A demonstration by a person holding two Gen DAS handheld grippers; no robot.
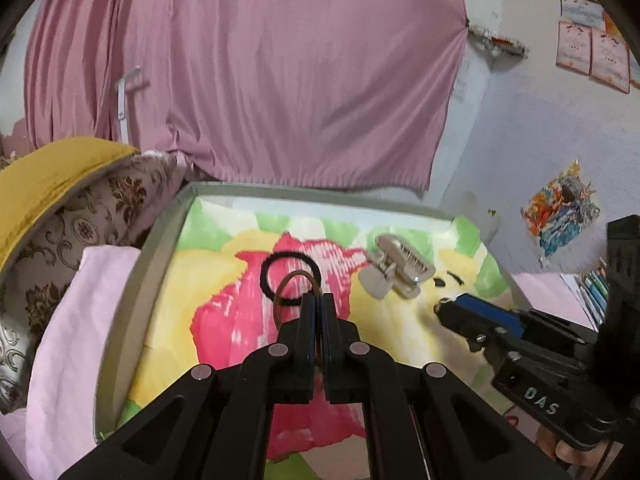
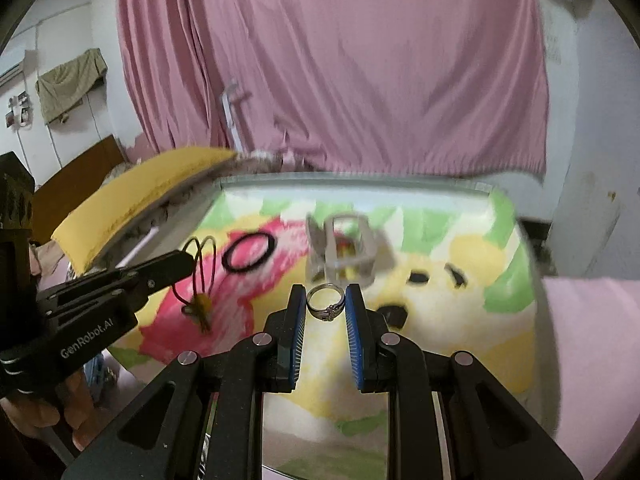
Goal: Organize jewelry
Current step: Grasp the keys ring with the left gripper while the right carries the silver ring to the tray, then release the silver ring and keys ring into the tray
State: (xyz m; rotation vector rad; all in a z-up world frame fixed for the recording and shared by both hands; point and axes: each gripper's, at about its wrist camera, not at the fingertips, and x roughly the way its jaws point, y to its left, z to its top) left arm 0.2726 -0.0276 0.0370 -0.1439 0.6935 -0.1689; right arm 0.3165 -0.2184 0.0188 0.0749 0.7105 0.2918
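Observation:
My left gripper (image 1: 318,298) is shut on a thin brown cord bracelet (image 1: 288,284); in the right wrist view that gripper (image 2: 188,260) holds the cord loops (image 2: 202,264), which dangle with a yellow tassel over the tray. My right gripper (image 2: 325,294) is shut on a silver ring (image 2: 326,302), pinched upright between its blue pads; in the left wrist view it (image 1: 442,306) hovers at the right. A black hair tie (image 1: 289,278) (image 2: 249,253) and a pale hair claw clip (image 1: 396,266) (image 2: 346,248) lie on the tray.
The tray (image 1: 160,240) (image 2: 536,248) has a grey rim and a pink, yellow and green painted floor. It rests on pink bedding (image 1: 68,344). A yellow and patterned cushion (image 1: 52,184) lies left of it. A pink curtain (image 1: 256,72) hangs behind.

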